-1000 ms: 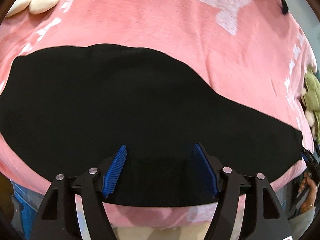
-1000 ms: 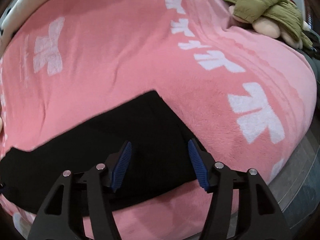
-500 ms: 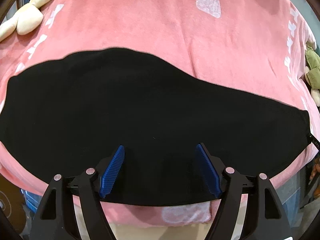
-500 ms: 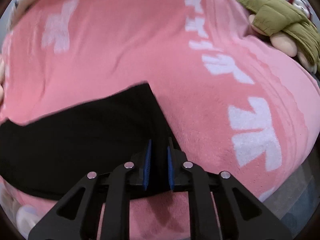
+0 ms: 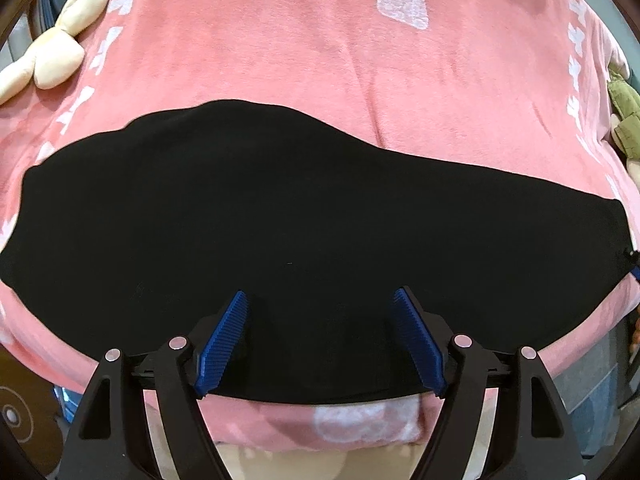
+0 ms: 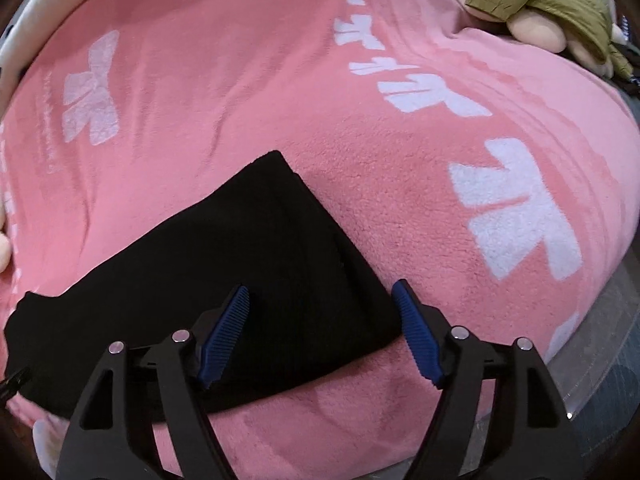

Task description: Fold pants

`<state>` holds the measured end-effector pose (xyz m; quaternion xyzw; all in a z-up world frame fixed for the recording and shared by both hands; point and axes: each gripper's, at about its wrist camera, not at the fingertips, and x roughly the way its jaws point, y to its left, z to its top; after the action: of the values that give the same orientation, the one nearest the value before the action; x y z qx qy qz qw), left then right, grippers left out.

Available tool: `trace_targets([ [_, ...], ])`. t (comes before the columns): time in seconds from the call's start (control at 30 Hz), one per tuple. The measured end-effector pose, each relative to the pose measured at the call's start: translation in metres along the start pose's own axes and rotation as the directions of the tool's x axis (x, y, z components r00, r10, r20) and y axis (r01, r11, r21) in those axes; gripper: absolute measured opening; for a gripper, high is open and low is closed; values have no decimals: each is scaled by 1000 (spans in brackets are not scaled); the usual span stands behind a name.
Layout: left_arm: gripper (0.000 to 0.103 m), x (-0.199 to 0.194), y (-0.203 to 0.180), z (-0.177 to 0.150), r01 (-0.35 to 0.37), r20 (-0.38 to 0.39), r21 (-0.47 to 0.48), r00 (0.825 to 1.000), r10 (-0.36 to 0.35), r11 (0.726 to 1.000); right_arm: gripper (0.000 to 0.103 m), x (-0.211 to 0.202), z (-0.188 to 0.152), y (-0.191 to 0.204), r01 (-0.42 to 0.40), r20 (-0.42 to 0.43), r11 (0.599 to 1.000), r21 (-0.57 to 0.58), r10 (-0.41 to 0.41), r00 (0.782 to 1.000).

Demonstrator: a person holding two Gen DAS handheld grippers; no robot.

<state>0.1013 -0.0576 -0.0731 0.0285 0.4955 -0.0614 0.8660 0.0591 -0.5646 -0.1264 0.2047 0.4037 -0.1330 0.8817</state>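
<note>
Black pants (image 5: 304, 224) lie flat across a pink blanket (image 5: 304, 48), folded lengthwise into one long band. My left gripper (image 5: 320, 300) is open over the pants' near edge, toward the wide end, holding nothing. In the right wrist view the narrow leg end of the pants (image 6: 256, 256) lies below my right gripper (image 6: 320, 296), which is open and empty, its right finger (image 6: 416, 336) at the hem corner. The pants' far end runs out of view at left.
The pink blanket (image 6: 400, 184) with white prints covers a bed. A cream plush toy (image 5: 56, 48) lies at far left. A plush in an olive jacket (image 6: 536, 4) lies at far right. The bed's edge and floor (image 6: 600, 392) are near right.
My right gripper shut on the leg hem half a second ago and is open again now, lifted slightly. My left gripper stayed open and drew back a little from the pants.
</note>
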Motion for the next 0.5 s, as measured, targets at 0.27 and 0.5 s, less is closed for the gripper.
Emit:
trace_targets([
  [0.27, 74, -10, 24, -4, -14, 29, -8, 999, 14, 1000, 18, -45, 6, 59, -236, 56, 972, 16, 235, 970],
  [0.5, 76, -18, 57, -21, -34, 34, -5, 999, 34, 999, 18, -81, -7, 201, -482, 17, 865, -142, 489, 872],
])
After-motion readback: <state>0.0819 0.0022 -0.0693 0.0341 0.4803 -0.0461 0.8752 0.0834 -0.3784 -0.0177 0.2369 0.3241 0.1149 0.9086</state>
